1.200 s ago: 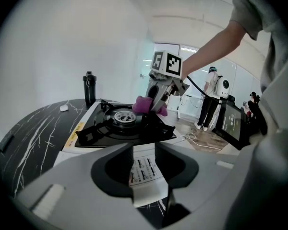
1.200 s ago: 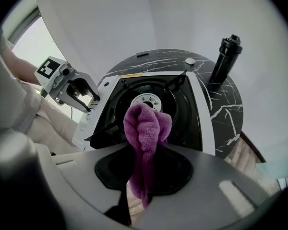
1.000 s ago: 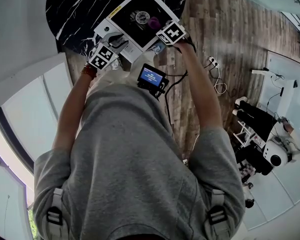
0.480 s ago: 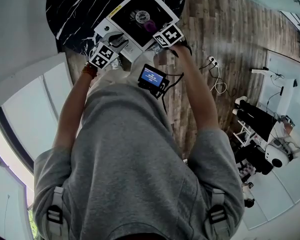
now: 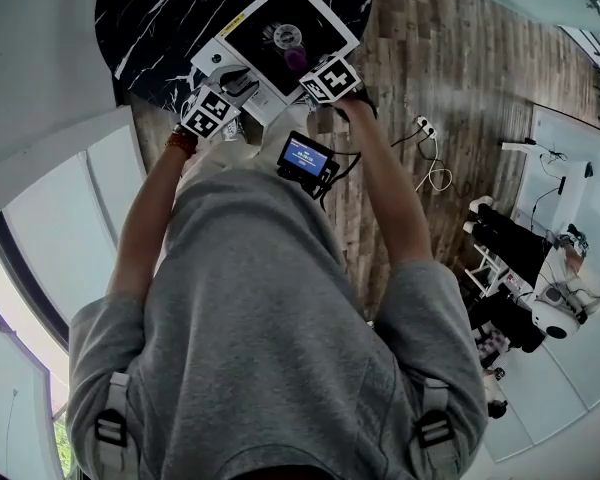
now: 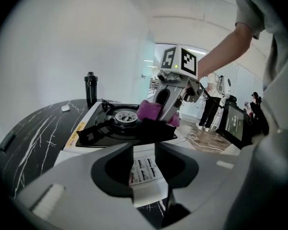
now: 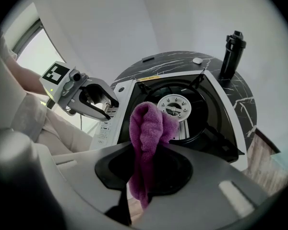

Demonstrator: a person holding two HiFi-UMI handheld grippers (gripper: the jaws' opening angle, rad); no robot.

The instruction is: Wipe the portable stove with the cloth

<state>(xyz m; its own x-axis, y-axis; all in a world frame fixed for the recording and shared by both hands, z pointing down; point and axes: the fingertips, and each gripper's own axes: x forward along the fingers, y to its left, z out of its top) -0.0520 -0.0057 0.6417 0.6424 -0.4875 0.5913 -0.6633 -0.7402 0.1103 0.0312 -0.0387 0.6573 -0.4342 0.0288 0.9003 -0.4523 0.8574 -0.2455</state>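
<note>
On the black marbled tabletop (image 5: 145,13) sits the white portable stove (image 5: 212,56), black top, round burner (image 7: 175,105) in the middle. Right hand-held gripper (image 7: 143,176): jaws almost together, clamped on the purple cloth (image 7: 146,128). The cloth bunches out past the tips and sits over the stove's black top, just beside the burner on its near side. Can't tell if it presses on the surface. Left hand-held gripper (image 6: 144,164): at the stove's front edge near the left corner, jaws partway apart and closed on the white front panel with the printed label. Black bottle (image 7: 230,54) upright on the tabletop beyond the stove. Small white object (image 7: 197,60) lies near it, apart from the stove.
</note>
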